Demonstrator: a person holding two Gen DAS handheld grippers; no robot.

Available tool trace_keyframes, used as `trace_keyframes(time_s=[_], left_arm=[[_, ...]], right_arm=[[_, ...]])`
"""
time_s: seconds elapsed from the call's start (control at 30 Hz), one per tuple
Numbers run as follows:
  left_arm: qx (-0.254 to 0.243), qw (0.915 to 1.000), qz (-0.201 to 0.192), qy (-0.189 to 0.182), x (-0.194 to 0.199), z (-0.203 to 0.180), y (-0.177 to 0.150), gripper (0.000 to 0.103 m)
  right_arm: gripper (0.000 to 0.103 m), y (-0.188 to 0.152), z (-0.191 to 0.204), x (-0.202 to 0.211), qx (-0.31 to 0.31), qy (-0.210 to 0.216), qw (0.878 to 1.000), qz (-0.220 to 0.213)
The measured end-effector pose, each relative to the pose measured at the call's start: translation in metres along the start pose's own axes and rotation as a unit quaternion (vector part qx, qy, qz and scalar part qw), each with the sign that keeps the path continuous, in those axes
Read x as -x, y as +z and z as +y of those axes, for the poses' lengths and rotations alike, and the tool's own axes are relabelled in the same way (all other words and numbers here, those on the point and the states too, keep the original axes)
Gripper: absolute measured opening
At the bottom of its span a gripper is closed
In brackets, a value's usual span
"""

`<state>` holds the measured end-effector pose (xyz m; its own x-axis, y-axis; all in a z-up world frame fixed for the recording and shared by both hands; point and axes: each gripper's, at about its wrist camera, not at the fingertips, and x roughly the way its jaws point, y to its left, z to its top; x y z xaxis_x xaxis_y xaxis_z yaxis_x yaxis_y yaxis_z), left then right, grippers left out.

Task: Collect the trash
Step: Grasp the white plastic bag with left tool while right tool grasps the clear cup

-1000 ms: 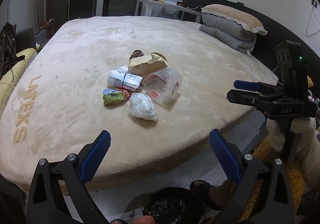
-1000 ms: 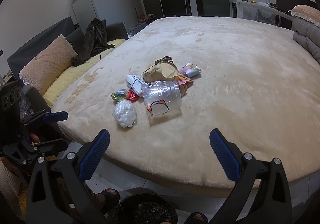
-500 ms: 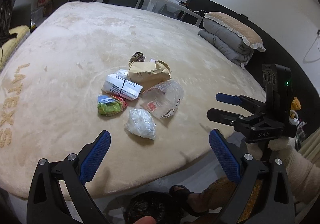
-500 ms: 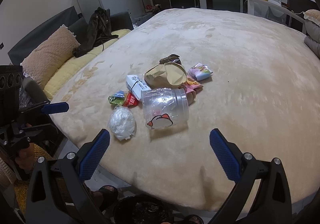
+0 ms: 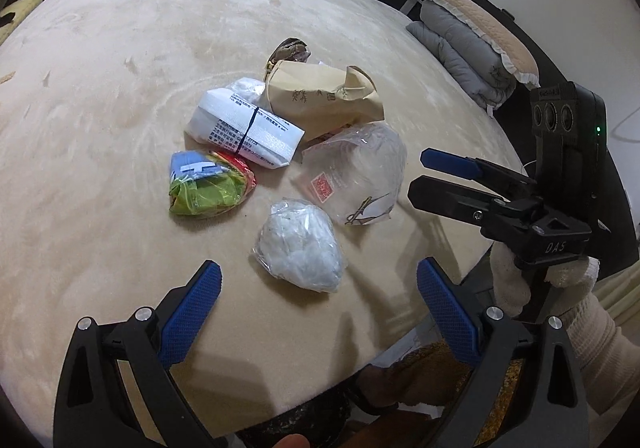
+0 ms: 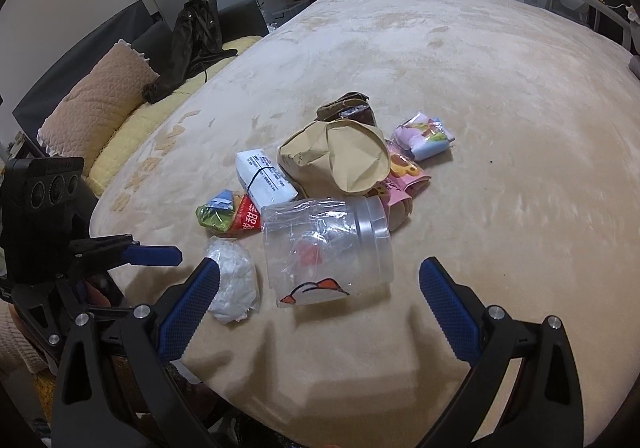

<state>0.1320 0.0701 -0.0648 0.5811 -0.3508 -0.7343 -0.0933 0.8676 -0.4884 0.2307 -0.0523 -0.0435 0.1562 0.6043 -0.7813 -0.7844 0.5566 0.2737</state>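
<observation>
A pile of trash lies on a beige bed (image 5: 100, 47). It holds a crumpled white plastic wad (image 5: 300, 250) (image 6: 234, 280), a clear plastic jar (image 5: 356, 175) (image 6: 328, 252), a green and red wrapper (image 5: 208, 183) (image 6: 228, 213), a white packet (image 5: 248, 127) (image 6: 264, 175), a brown paper bag (image 5: 324, 93) (image 6: 340, 155) and pink wrappers (image 6: 424, 135). My left gripper (image 5: 318, 312) is open just short of the white wad. My right gripper (image 6: 318, 306) is open just short of the jar.
A black trash bin (image 5: 296, 424) stands on the floor below the bed's edge, between the grippers. Folded bedding and a pillow (image 5: 476, 27) lie at the far right. A cushion (image 6: 100, 99) and a dark jacket (image 6: 192, 43) lie on a bench on the left.
Both grippers have moved forward and down over the bed towards the trash pile. Both stay open.
</observation>
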Motion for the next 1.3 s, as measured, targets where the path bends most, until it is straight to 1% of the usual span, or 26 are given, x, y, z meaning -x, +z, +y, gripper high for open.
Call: trace_keyframes(time_s=[0.07,0.1,0.17,0.2,0.27,0.37,0.4,0.43,0.47,0.5,0.67,0.77,0.87,0.97,1.1,1.3], left_arm=[[-0.006,0.9999,-0.007,0.007,-0.002,0.002,0.004,0.094],[-0.006,0.9999,-0.009,0.010,-0.003,0.003,0.006,0.088],[-0.009,0.9999,-0.002,0.008,-0.009,0.004,0.009,0.086],[-0.012,0.9999,-0.001,0.009,-0.011,0.004,0.009,0.085],[-0.016,0.9998,0.008,0.004,-0.018,0.003,0.010,0.081],[-0.029,0.9994,0.019,0.007,-0.026,0.000,0.011,0.073],[-0.030,0.9993,0.022,0.009,-0.029,0.000,0.010,0.069],[-0.032,0.9991,0.025,0.015,-0.031,0.000,0.011,0.064],[-0.036,0.9987,0.029,0.021,-0.033,0.000,0.011,0.058],[-0.039,0.9984,0.031,0.026,-0.034,0.001,0.011,0.048],[-0.045,0.9985,0.025,0.021,-0.031,0.000,0.011,0.046],[-0.046,0.9985,0.023,0.019,-0.028,-0.001,0.010,0.046],[-0.051,0.9985,0.007,0.016,-0.017,-0.005,0.008,0.046],[-0.046,0.9988,-0.008,0.015,-0.006,-0.007,0.006,0.046],[-0.043,0.9985,-0.027,0.020,0.009,-0.009,0.002,0.046],[-0.039,0.9974,-0.057,0.021,0.027,-0.017,-0.004,0.046]], right_arm=[[0.099,0.002,-0.003,-0.009,-0.011,0.018,1.000,0.015],[0.099,0.003,-0.006,-0.014,-0.019,0.031,0.999,0.027],[0.099,0.005,-0.008,-0.021,-0.027,0.040,0.998,0.038],[0.099,0.006,-0.009,-0.024,-0.029,0.039,0.998,0.040],[0.099,0.008,-0.012,-0.028,-0.029,0.032,0.998,0.041],[0.099,0.011,-0.016,-0.034,-0.030,0.028,0.998,0.046],[0.099,0.011,-0.017,-0.037,-0.034,0.027,0.998,0.051],[0.098,0.010,-0.019,-0.039,-0.039,0.027,0.997,0.060],[0.095,0.010,-0.021,-0.041,-0.045,0.032,0.996,0.068],[0.079,0.009,-0.023,-0.040,-0.047,0.034,0.996,0.068],[0.076,0.008,-0.023,-0.029,-0.041,0.025,0.997,0.054],[0.076,0.004,-0.023,-0.023,-0.041,0.026,0.998,0.049],[0.075,-0.001,-0.020,-0.012,-0.039,0.034,0.998,0.039],[0.074,-0.004,-0.018,0.003,-0.042,0.043,0.998,0.024],[0.071,-0.011,-0.014,0.015,-0.044,0.038,0.998,0.014],[0.068,-0.021,0.006,0.031,-0.025,0.028,0.999,-0.003]])
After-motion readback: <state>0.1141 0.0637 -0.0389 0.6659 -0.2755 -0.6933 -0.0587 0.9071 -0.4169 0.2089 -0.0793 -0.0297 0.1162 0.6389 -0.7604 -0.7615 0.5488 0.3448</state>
